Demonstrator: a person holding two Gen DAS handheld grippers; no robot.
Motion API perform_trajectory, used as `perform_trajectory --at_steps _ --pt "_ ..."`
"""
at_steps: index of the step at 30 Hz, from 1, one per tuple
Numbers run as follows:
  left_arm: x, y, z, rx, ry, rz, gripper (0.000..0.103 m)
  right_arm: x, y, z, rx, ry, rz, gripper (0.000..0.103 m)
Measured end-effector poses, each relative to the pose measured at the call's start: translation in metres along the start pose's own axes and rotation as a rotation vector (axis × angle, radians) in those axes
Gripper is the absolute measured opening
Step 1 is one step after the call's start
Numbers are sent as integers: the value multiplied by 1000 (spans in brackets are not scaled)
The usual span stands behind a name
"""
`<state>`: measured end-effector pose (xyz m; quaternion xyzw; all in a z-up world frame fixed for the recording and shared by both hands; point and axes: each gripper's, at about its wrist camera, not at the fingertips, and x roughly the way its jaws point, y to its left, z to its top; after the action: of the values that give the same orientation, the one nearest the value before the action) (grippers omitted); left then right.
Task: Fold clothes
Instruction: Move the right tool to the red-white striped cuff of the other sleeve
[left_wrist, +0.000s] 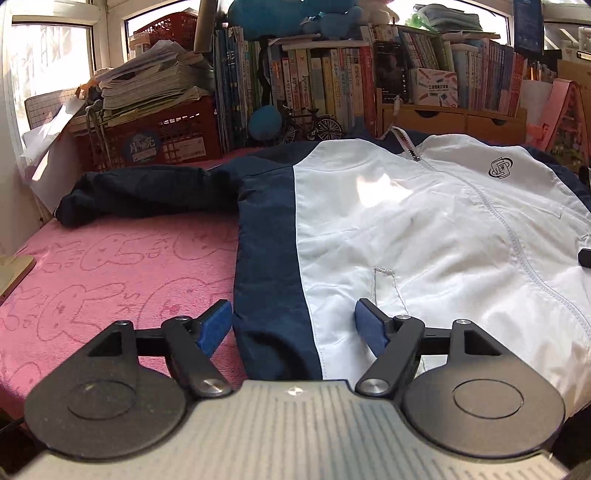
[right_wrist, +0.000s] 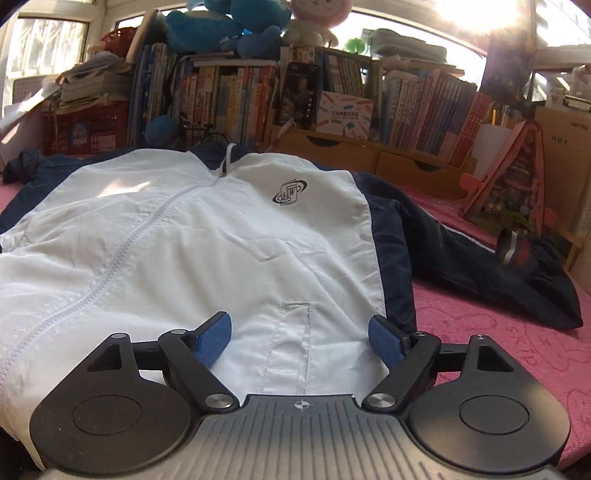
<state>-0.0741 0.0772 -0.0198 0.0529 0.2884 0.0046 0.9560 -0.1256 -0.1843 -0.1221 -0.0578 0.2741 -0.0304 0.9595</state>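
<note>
A white and navy zip jacket (left_wrist: 424, 221) lies flat, front up, on a pink towel (left_wrist: 110, 273). Its left navy sleeve (left_wrist: 147, 194) stretches out to the left. In the right wrist view the same jacket (right_wrist: 207, 243) fills the middle, and its right navy sleeve (right_wrist: 480, 258) lies out to the right with a striped cuff (right_wrist: 511, 247). My left gripper (left_wrist: 293, 325) is open just above the jacket's lower left hem, straddling the navy side panel. My right gripper (right_wrist: 299, 332) is open above the lower right hem, over the white pocket area. Neither holds any cloth.
Behind the jacket stand rows of books (left_wrist: 332, 85), a red crate (left_wrist: 155, 136) stacked with papers, a wooden drawer unit (right_wrist: 388, 155) and a pink bag (right_wrist: 517, 177). Plush toys (right_wrist: 236, 26) sit on top of the books. Bare pink towel (right_wrist: 498, 350) lies on both sides of the jacket.
</note>
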Motion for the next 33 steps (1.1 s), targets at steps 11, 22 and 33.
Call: perform_trajectory --at_steps 11,22,33 --pt "-79 48 16 -123 -31 123 72 9 5 -2 -2 -49 -37 85" --pt "-18 -27 47 -143 -101 -130 73 -20 29 25 -95 -163 128 82" --pt "54 -60 62 -47 -60 -189 73 11 -13 59 13 -110 125 70"
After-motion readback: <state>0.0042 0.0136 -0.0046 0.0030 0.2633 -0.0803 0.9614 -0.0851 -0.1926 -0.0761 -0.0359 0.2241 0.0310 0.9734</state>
